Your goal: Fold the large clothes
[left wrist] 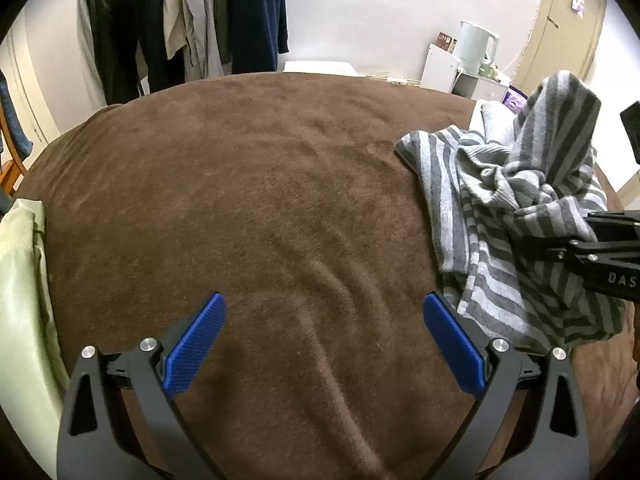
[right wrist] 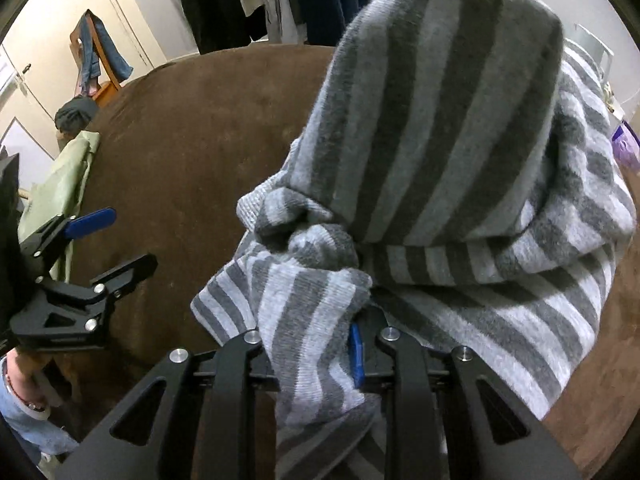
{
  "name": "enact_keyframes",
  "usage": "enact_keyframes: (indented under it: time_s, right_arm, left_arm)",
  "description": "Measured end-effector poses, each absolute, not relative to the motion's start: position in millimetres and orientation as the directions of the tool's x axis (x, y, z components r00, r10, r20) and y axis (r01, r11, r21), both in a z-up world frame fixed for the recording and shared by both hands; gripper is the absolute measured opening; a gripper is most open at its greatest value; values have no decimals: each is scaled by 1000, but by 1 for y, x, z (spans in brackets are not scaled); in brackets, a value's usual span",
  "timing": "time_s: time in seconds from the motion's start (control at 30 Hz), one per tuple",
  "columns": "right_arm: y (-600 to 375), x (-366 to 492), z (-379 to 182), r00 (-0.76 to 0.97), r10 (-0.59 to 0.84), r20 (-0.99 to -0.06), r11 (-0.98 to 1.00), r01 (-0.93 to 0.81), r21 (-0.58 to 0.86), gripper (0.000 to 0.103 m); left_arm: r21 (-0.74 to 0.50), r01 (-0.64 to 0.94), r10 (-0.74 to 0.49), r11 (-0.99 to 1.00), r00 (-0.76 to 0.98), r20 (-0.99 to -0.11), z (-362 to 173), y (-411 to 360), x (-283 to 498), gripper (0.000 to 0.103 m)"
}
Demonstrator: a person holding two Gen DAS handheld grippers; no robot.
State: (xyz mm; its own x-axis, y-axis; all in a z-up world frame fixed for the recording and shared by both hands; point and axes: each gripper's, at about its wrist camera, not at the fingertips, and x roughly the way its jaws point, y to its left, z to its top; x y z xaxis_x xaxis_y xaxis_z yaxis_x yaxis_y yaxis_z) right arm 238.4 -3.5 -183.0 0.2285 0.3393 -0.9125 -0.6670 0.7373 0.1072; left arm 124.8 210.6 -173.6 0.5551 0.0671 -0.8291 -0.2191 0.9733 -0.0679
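A grey striped sweater (left wrist: 520, 208) lies crumpled at the right side of a brown blanket-covered bed (left wrist: 260, 200). My left gripper (left wrist: 324, 344) is open and empty, low over the bare blanket, with its right fingertip beside the sweater's hem. My right gripper (right wrist: 316, 344) is shut on a bunch of the sweater (right wrist: 440, 160), which rises in a hump in front of the camera. The right gripper also shows at the right edge of the left wrist view (left wrist: 536, 244). The left gripper shows open at the left of the right wrist view (right wrist: 124, 240).
A pale green cloth (left wrist: 20, 300) lies at the bed's left edge. Dark clothes hang on a rack (left wrist: 180, 20) behind the bed. A kettle (left wrist: 476, 48) stands on a white cabinet at the back right. A wooden chair with jeans (right wrist: 96, 64) stands far left.
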Motion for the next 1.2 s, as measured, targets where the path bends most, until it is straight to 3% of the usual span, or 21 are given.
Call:
enact_keyframes:
  time_s: [0.13, 0.2, 0.27, 0.33, 0.37, 0.57, 0.73, 0.93, 1.2]
  right_arm:
    - [-8, 243, -182, 217, 348, -912, 740, -661, 125, 24]
    - [-11, 247, -179, 206, 361, -910, 738, -659, 143, 30]
    - [-12, 248, -173, 178, 388, -904, 726, -664, 180, 45]
    - [-12, 244, -166, 125, 451, -884, 689, -679, 255, 73]
    - [-10, 241, -165, 118, 461, -879, 678, -687, 263, 76]
    - [-22, 225, -149, 47, 552, -832, 610, -703, 366, 77]
    - [-45, 218, -110, 154, 584, -797, 619, -719, 315, 77]
    - [-89, 240, -81, 337, 567, -751, 714, -656, 245, 77]
    - [-132, 303, -82, 491, 464, -737, 828, -537, 163, 74]
  left_arm:
    - [-62, -213, 68, 975, 554, -830, -174, 215, 129, 97]
    - [-65, -215, 66, 974, 553, -831, -173, 219, 132, 97]
    - [-63, -217, 69, 974, 553, -830, -171, 221, 131, 97]
    - [-61, -220, 73, 974, 554, -829, -170, 225, 132, 97]
    - [-60, -222, 76, 973, 555, -828, -170, 227, 132, 97]
    - [-79, -250, 79, 965, 563, -823, -166, 241, 129, 97]
    - [-129, -207, 22, 970, 601, -799, -156, 235, 128, 97]
    - [-244, -46, -154, 969, 660, -736, -126, 200, 138, 97]
    - [-258, 163, -300, 952, 659, -689, -103, 133, 169, 96]
